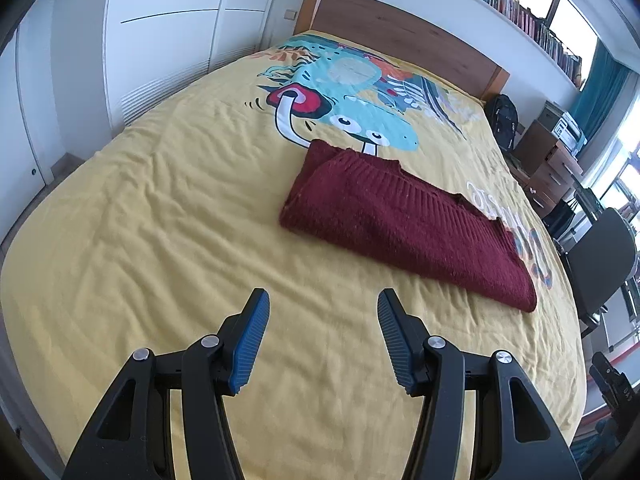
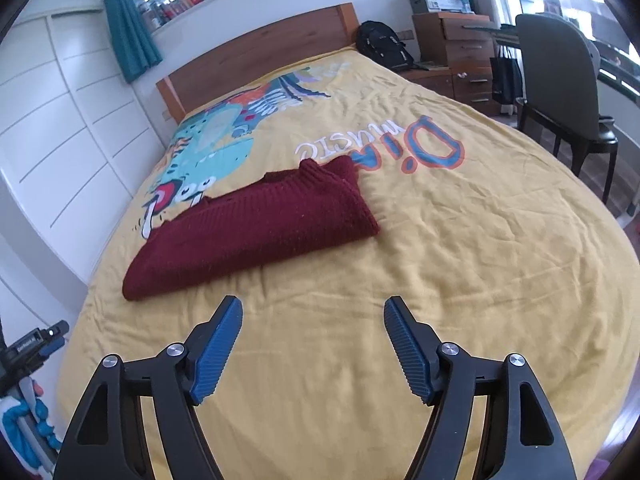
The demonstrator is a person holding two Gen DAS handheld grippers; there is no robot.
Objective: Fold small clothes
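Nearest in the left wrist view: left gripper [image 1: 323, 300], black arms w/ ribbed blue pads, jaws apart w/ nothing btwn them, only bare bedspread showing in the gap. Right gripper [image 2: 313, 307] looks the same: black arms, blue ribbed pads, jaws spread wide, empty, not touching any fabric.

Both hang over the near part of a yellow cotton bedspread [image 1: 160, 220] w/ lots of shallow wrinkles, covering a wide bed.

Further on lies the dark red knitted sweater [image 1: 404, 216], folded into a long, thick bundle, flat on the bedspread. In the left view it sits ahead and to the right of the gripper, apart from the pads. In the right wrist view the same sweater [image 2: 256, 228] sits ahead and to the left, its near corner close to the left pad's tip but not touching. Ribbed collar end points toward the printed lettering.

Beyond the sweater: a cartoon print [image 1: 352, 92] in teal, red & white, plus blue-orange lettering [image 2: 384, 146] on the spread. Then a brown wooden headboard [image 1: 404, 40]. Far side: white wardrobe doors [image 1: 160, 40], black backpack [image 2: 384, 46], wooden drawer unit [image 2: 464, 52], dark chair [image 2: 560, 80], a shelf of books [image 1: 512, 4] up by the windows, teal curtain [image 2: 128, 36].
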